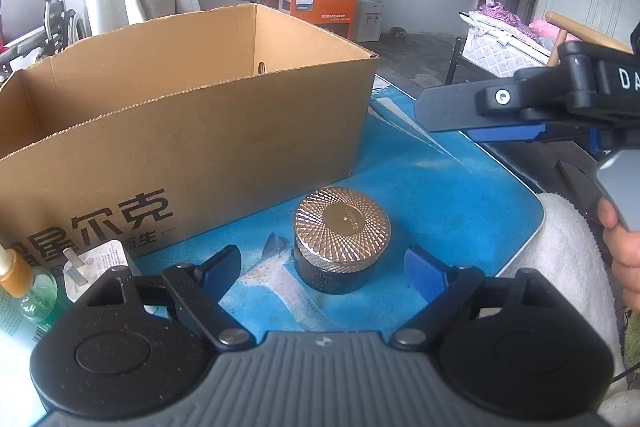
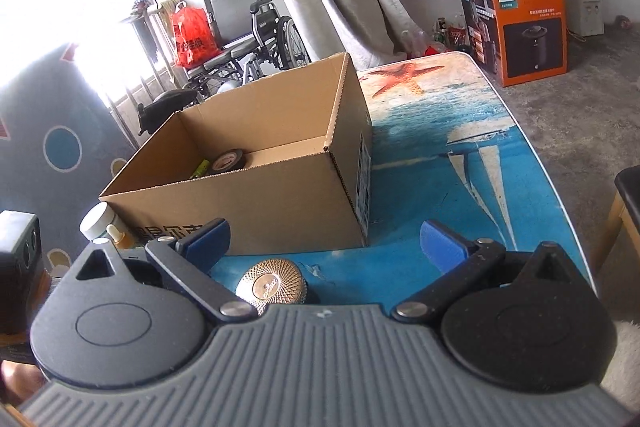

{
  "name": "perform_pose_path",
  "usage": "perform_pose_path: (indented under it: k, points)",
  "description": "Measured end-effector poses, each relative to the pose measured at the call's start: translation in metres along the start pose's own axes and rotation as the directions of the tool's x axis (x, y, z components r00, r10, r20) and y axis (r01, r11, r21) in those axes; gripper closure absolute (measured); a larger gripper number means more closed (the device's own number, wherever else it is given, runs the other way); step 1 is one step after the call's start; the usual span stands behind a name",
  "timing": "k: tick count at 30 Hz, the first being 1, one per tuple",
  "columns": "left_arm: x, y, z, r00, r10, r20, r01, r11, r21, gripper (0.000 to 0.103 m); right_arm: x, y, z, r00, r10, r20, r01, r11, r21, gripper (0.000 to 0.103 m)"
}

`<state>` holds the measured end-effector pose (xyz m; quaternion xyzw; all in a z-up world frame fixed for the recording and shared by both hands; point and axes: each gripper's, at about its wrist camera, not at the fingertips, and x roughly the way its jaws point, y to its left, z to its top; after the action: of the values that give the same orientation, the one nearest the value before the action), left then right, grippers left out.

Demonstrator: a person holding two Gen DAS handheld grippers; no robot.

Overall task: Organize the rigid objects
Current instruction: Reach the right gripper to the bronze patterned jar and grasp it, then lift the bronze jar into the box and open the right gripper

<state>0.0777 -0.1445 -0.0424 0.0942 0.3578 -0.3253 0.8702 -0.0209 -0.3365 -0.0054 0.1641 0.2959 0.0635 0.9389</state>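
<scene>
A round dark jar with a gold patterned lid (image 1: 342,239) stands on the blue table beside an open cardboard box (image 1: 180,131). My left gripper (image 1: 323,269) is open, its blue-padded fingers on either side of the jar and just short of it, not touching. In the right wrist view my right gripper (image 2: 326,243) is open and holds nothing, hovering over the table. The jar (image 2: 272,285) sits low under it, partly hidden by the gripper body. The box (image 2: 260,195) holds a roll of black tape (image 2: 228,159) and a yellow-green item (image 2: 200,169).
A white plug adapter (image 1: 96,267) and a green bottle with an orange cap (image 1: 36,291) stand left of the jar. A white tub (image 2: 98,221) sits by the box. A white towel (image 1: 568,247) lies at the table's right edge. An orange carton (image 2: 520,27) stands on the floor.
</scene>
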Motion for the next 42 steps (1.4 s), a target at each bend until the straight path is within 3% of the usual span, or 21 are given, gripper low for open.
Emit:
perform_pose_path:
  k: [3, 6, 9, 11, 20, 26, 42]
  points:
    - [0.009, -0.006, 0.003, 1.000, -0.006, -0.008, 0.006, 0.999, 0.041, 0.018, 0.012, -0.013, -0.005, 0.996, 0.084, -0.035, -0.080, 0.992, 0.096, 0.001]
    - [0.018, -0.010, 0.005, 1.000, -0.007, -0.014, 0.007, 0.998, 0.064, 0.022, 0.024, -0.018, -0.007, 0.994, 0.098, -0.047, -0.090, 0.986, 0.140, 0.003]
    - [0.027, -0.012, 0.007, 1.000, -0.017, -0.025, 0.018, 0.997, 0.071, 0.032, 0.039, -0.022, -0.010, 0.991, 0.115, -0.073, -0.101, 0.979, 0.179, 0.012]
    - [0.031, -0.013, 0.007, 0.999, -0.020, -0.030, 0.022, 0.997, 0.074, 0.033, 0.048, -0.021, -0.012, 0.987, 0.132, -0.093, -0.112, 0.974, 0.197, 0.024]
    - [0.043, -0.016, 0.009, 0.999, -0.005, -0.050, 0.009, 0.997, 0.082, 0.045, 0.076, -0.020, -0.025, 0.969, 0.176, -0.172, -0.133, 0.962, 0.236, 0.049]
    - [0.044, -0.020, 0.006, 0.999, 0.018, -0.035, -0.015, 0.994, 0.109, 0.046, 0.083, -0.025, -0.033, 0.953, 0.227, -0.199, -0.162, 0.942, 0.295, 0.051]
    - [0.036, -0.017, 0.007, 0.999, 0.025, -0.025, -0.023, 0.997, 0.073, 0.046, 0.078, -0.022, -0.034, 0.961, 0.212, -0.176, -0.151, 0.940, 0.307, 0.056]
